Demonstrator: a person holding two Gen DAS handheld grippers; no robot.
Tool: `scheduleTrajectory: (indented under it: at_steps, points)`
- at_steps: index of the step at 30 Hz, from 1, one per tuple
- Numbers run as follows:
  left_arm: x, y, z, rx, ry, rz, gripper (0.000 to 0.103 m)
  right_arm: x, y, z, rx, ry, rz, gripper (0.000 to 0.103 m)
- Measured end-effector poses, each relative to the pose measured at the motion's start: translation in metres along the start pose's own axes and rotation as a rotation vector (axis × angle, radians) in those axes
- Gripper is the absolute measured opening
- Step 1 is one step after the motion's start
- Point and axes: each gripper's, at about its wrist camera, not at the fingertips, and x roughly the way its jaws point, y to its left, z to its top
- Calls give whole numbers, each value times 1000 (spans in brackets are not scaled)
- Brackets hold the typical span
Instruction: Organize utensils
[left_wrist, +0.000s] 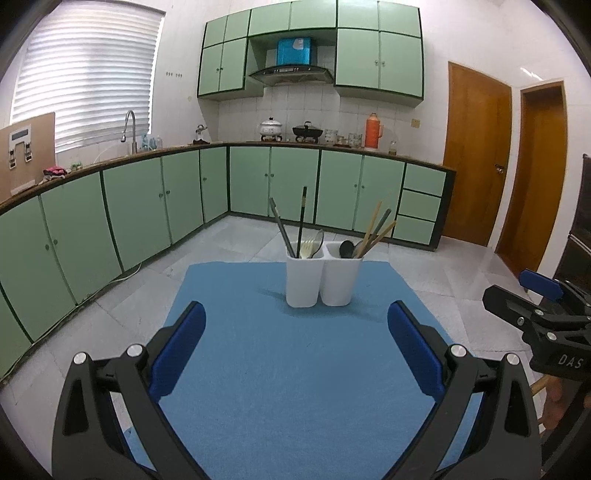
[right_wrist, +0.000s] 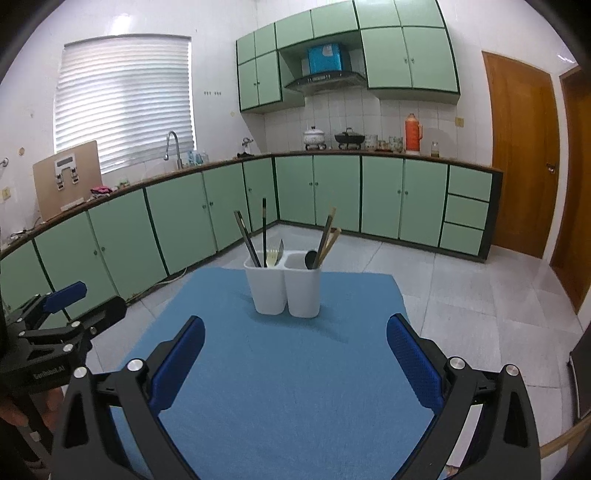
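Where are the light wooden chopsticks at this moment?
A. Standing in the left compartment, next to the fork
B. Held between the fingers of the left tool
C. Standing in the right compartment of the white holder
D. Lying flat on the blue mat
C: the wooden chopsticks lean out of the right compartment of the white holder, beside a dark spoon; both tools are open and hold nothing.

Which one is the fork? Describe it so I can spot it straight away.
Find the blue mat, then the white two-cup holder on it. The fork stands in the left cup beside dark chopsticks: pale cream, tines up, the only light utensil there.
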Motion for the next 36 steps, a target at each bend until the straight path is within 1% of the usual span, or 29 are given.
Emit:
scheduleTrajectory:
  at_steps: [7,17,26,36]
  points:
    - [-19,-4,7,3,-37,-4,96,-22,6,6,-4,-52,7,97]
    - [-39,-9,7,16,-76,-14,96,-50,14,6,-13,-102,10,97]
    - [-51,-15,3,17,-103,-18,96,-65,19,1,-22,-124,15,97]
    - [-52,-19,2,20,-103,-20,96,-68,19,1,-20,-130,19,97]
